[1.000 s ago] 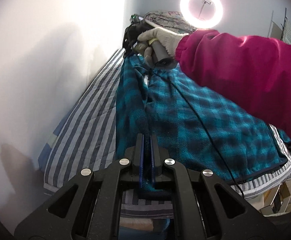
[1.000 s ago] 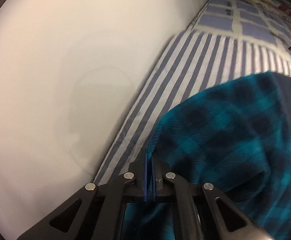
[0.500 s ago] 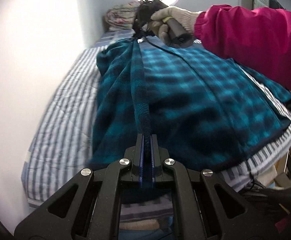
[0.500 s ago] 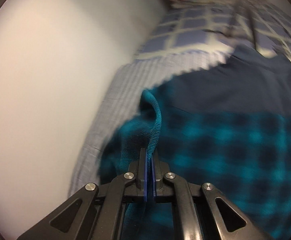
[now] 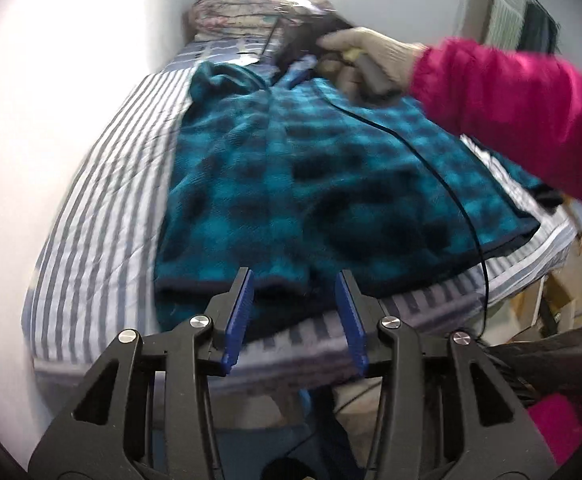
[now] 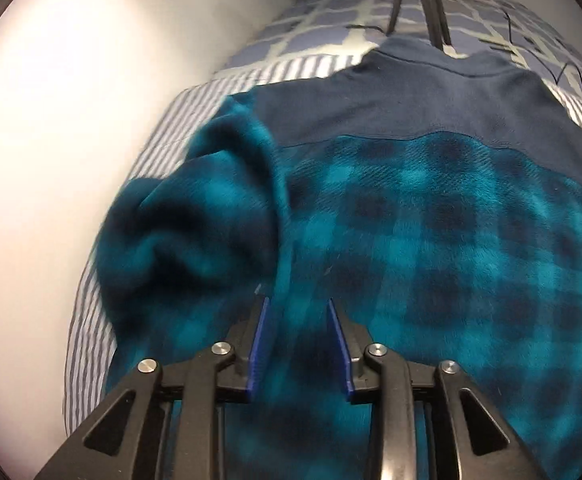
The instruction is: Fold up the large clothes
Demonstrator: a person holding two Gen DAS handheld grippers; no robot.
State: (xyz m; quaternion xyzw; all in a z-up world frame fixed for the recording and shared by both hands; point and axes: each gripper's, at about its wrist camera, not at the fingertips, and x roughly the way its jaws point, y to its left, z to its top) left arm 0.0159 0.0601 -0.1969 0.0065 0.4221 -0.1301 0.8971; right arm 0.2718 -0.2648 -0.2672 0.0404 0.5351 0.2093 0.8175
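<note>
I am letting my left claw [image 5: 295,316] and right claw [image 6: 297,344] spread, both jaws opening off the checked fleece jacket [image 5: 311,184], which is lying folded lengthwise on the striped bed [image 5: 103,200]. Nothing is pinched now. I am judging it best to lift straight off so the fold is not dragging

Ahead of my left tongs: teal-and-navy checked fleece garment [image 5: 311,168], cloth, soft napped pile, matt. Under it, grey-and-white striped bed sheet [image 5: 103,208], thin woven cloth, matt, lightly wrinkled. My left gripper [image 5: 295,304]: black matt plastic arms, bright metal screw heads, smooth blue pads. Beyond the tongs, my right hand [image 5: 375,56] in an off-white knit glove, pink cloth sleeve [image 5: 519,108] matt.
</note>
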